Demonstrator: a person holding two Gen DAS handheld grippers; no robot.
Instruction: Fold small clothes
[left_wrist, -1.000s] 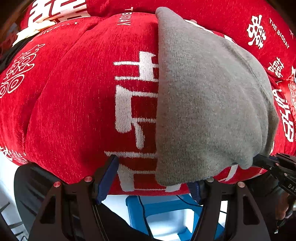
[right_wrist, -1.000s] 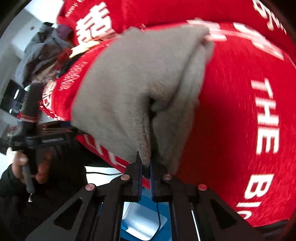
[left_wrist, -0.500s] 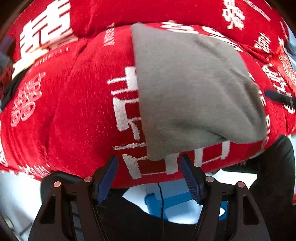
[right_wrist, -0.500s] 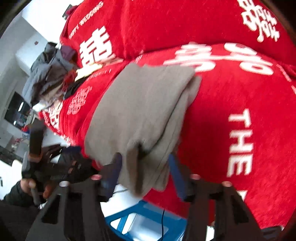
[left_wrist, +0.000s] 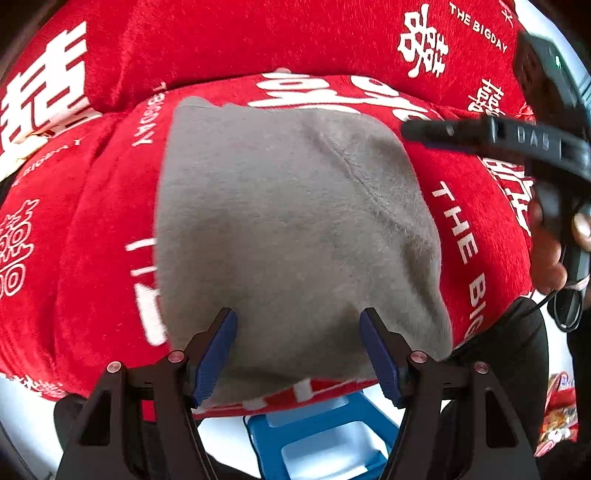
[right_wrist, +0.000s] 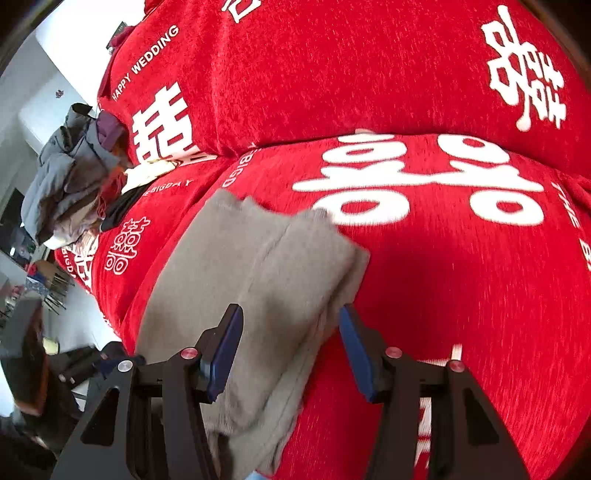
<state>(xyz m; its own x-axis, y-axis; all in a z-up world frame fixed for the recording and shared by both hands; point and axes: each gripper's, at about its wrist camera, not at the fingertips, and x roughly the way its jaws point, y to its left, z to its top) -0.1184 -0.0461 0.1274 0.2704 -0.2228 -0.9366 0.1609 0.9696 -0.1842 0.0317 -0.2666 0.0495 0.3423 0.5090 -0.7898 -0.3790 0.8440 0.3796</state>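
Observation:
A grey folded garment (left_wrist: 288, 229) lies flat on a red sofa cushion (left_wrist: 92, 229) with white lettering. My left gripper (left_wrist: 299, 350) is open, its blue pads on either side of the garment's near edge, holding nothing. In the right wrist view the same garment (right_wrist: 251, 288) lies folded in layers, its near end hanging over the cushion's front. My right gripper (right_wrist: 291, 347) is open over the garment's right edge and holds nothing. The right gripper (left_wrist: 417, 130) also shows in the left wrist view at the upper right, away from the garment.
The red sofa back (right_wrist: 332, 74) rises behind the seat. A pile of grey and mixed clothes (right_wrist: 70, 173) lies at the sofa's far left end. A blue stool (left_wrist: 325, 439) stands on the floor below the cushion's front edge.
My right gripper opened and let go of the grey garment, then drew back to the right. The garment now lies flat. My left gripper moved right, over the garment's near edge.

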